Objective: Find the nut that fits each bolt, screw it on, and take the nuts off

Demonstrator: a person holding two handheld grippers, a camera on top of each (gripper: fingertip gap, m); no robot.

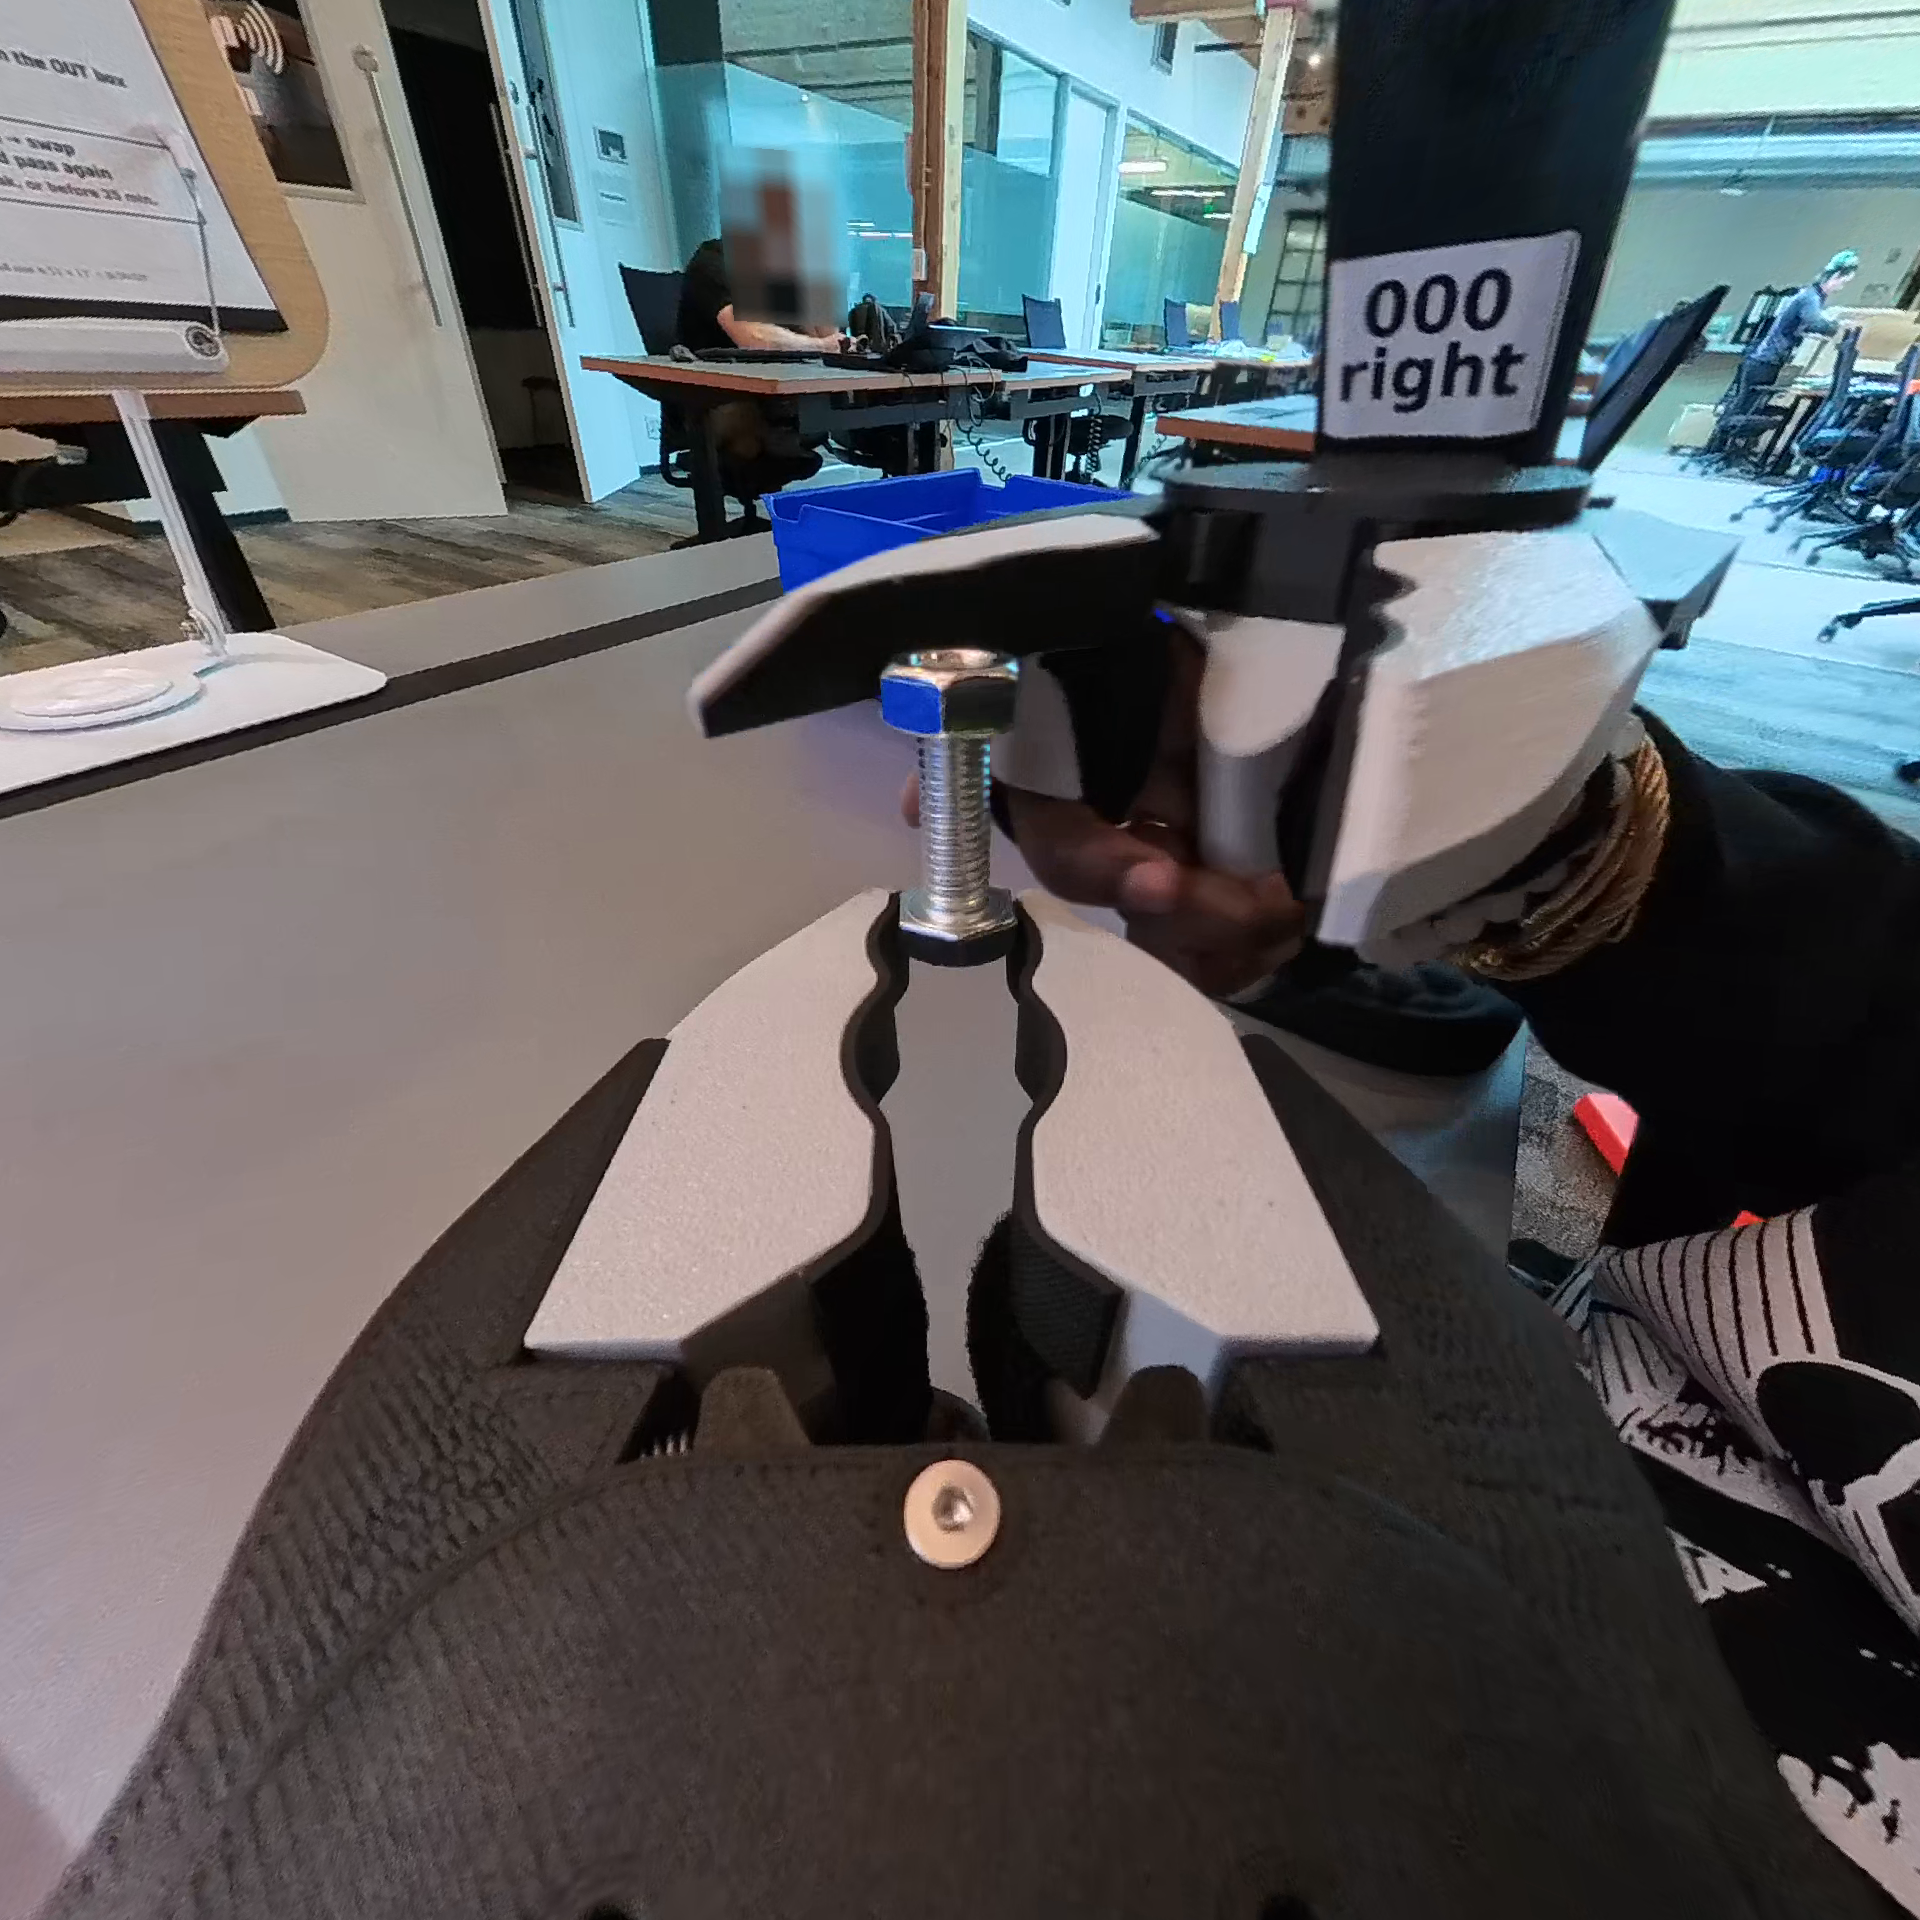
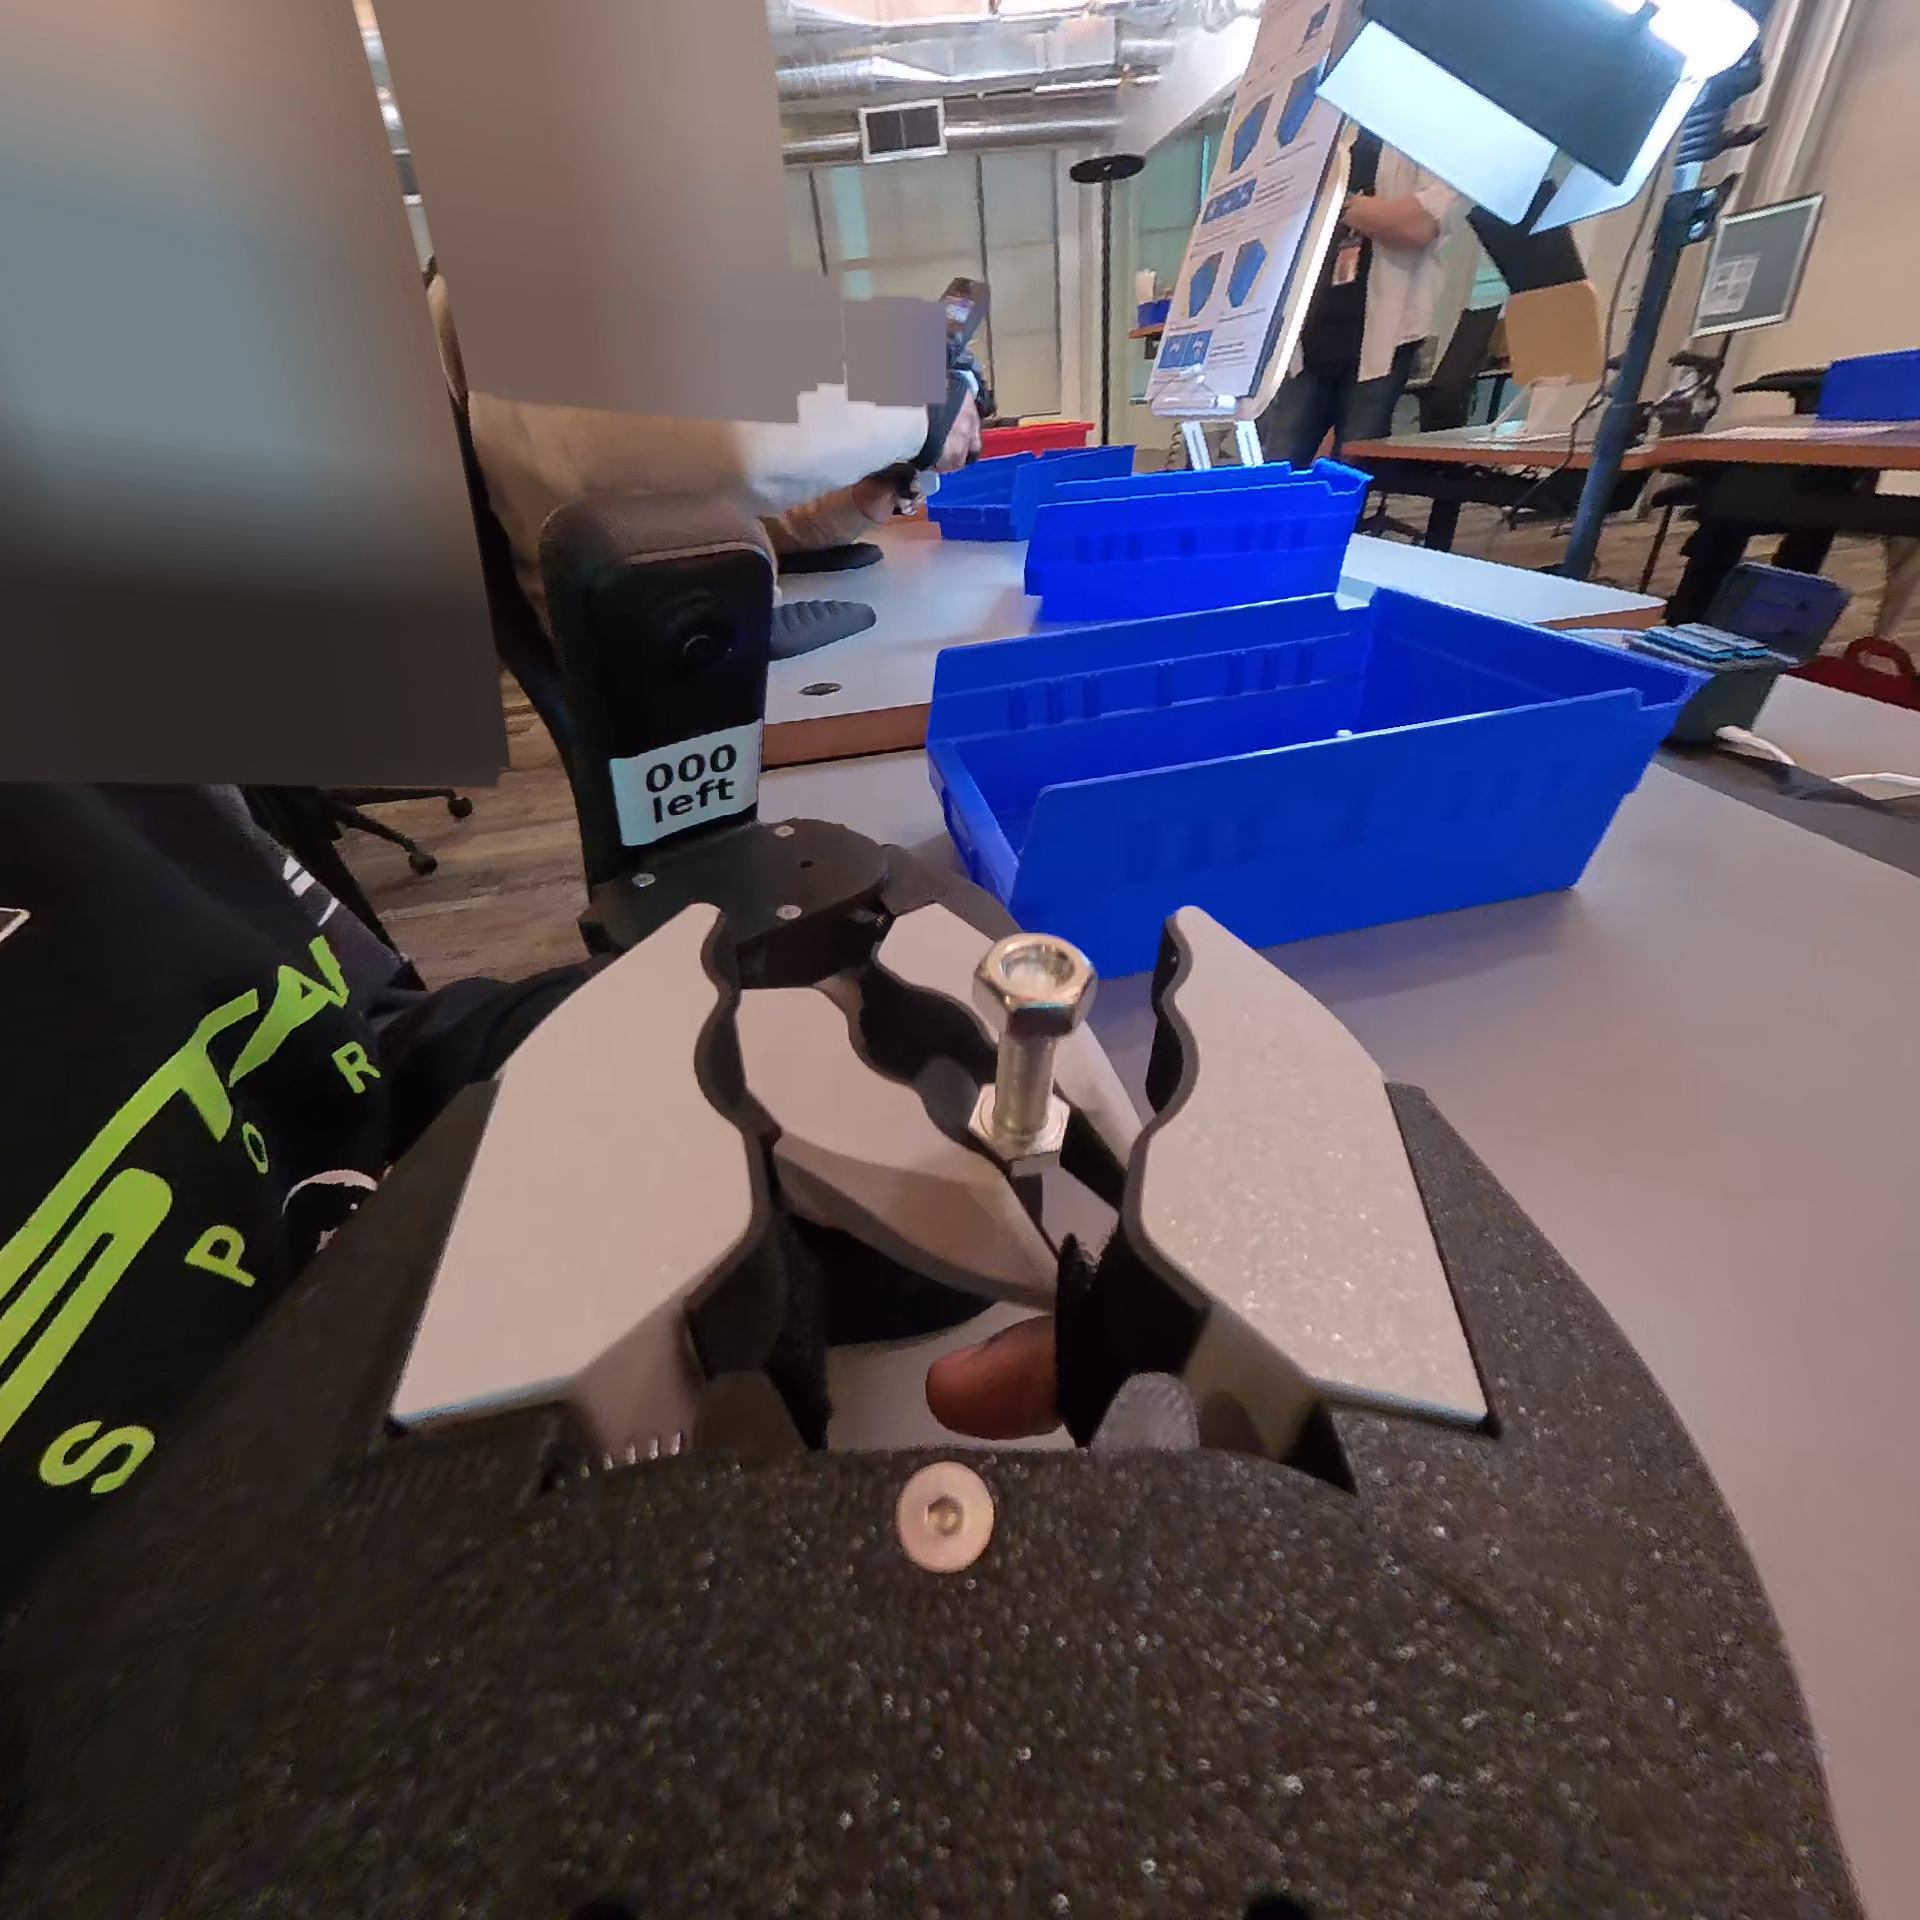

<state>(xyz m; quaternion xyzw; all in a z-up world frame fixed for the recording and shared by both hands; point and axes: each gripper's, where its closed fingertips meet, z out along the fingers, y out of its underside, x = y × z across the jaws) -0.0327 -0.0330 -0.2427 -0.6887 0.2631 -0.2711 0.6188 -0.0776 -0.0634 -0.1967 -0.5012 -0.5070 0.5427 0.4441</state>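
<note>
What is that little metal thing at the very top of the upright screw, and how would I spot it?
Start at the grey table, in front of the big blue bin. There the left gripper pinches the head of an upright silver bolt. The nut is the six-sided silver piece on its top end, with blue tape on one face.

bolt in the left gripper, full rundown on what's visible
The bolt is shiny silver metal, standing upright above the grey table. The left gripper is shut on the hex piece at its lower end. Its threaded shank is bare between that and a second hex piece on top, one face blue in the left wrist view. The right gripper is open around the top; whether a finger touches it is unclear.
</note>
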